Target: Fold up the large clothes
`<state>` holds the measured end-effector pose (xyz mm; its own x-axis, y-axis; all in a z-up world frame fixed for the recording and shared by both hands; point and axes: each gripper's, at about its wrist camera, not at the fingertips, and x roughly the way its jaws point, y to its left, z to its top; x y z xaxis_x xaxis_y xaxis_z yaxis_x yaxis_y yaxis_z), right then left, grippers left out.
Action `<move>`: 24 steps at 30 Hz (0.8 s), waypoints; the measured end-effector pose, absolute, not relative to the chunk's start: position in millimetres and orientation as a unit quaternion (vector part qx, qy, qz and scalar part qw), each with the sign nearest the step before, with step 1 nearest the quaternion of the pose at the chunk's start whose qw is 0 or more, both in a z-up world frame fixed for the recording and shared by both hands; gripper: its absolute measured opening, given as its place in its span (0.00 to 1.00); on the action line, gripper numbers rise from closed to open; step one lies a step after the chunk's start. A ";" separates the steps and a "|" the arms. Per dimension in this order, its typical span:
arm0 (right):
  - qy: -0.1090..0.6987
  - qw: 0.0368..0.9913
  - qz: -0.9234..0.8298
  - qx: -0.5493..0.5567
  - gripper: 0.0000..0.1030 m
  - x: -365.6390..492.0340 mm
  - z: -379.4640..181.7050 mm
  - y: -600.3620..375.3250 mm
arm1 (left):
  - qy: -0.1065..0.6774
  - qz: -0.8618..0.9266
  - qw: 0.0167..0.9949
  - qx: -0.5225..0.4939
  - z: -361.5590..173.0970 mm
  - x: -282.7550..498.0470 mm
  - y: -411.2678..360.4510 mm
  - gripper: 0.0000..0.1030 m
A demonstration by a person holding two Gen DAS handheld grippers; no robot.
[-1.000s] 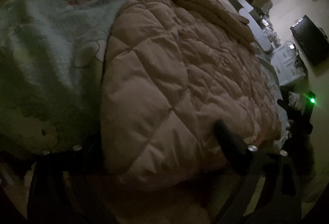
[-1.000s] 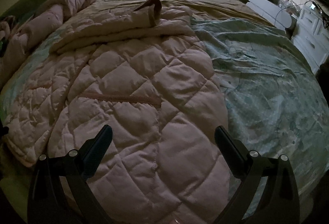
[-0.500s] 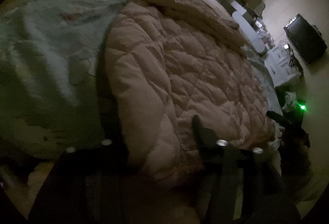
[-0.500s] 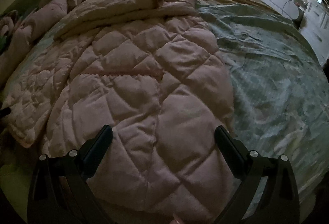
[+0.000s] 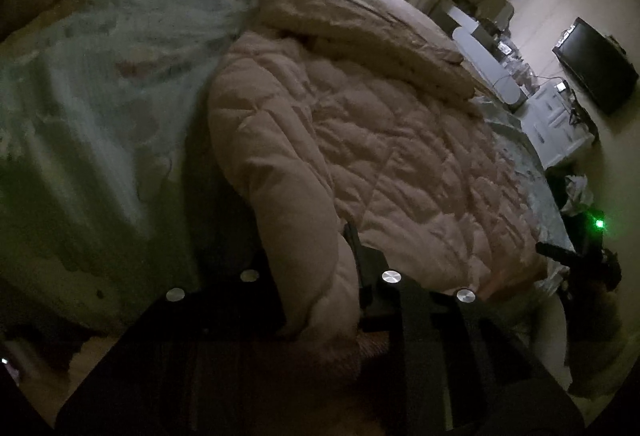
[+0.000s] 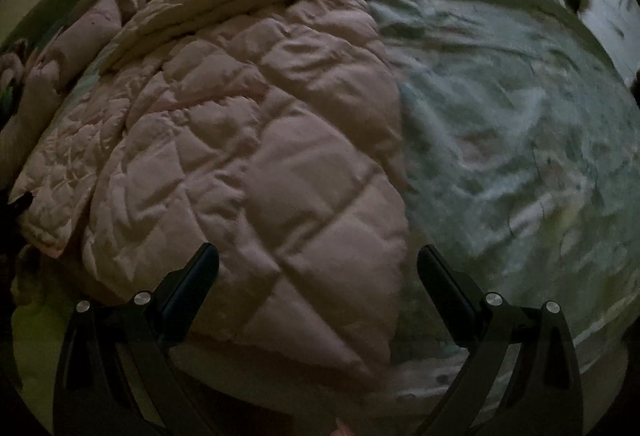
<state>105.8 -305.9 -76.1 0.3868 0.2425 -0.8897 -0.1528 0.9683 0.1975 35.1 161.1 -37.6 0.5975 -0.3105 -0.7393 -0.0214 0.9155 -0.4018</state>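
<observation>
Left wrist view: your left gripper point(image 5: 316, 276) has just been closing and now pinches the near hem corner of the pale pink quilted padded coat point(image 5: 360, 140), spread on the bed's mint-green printed sheet point(image 5: 100, 108); lift slowly, keeping the hem taut

Right wrist view: your right gripper point(image 6: 318, 276) hovers spread wide, fingers point(image 6: 192, 280) unclenched, over the coat's other hem corner; take thick fabric there before folding

My bed point(image 6: 520, 140) wears a pale green sheet; the pink quilted coat point(image 6: 248, 156) lies across its near left, rumpled bedding point(image 6: 92, 24) far left.
</observation>
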 end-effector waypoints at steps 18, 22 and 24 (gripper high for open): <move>0.549 0.814 0.185 0.044 0.68 95.0 -89.1 -303.3 | 0.448 -0.068 0.874 -0.178 -46.7 34.3 150.2 0.30; 0.544 0.815 0.200 0.013 0.52 93.9 -87.7 -294.6 | 0.461 -0.062 0.868 -0.172 -58.8 34.4 144.7 0.32; 0.533 0.819 0.213 -0.014 0.39 90.2 -78.6 -288.7 | 0.461 -0.055 0.871 -0.160 -58.4 34.6 142.8 0.16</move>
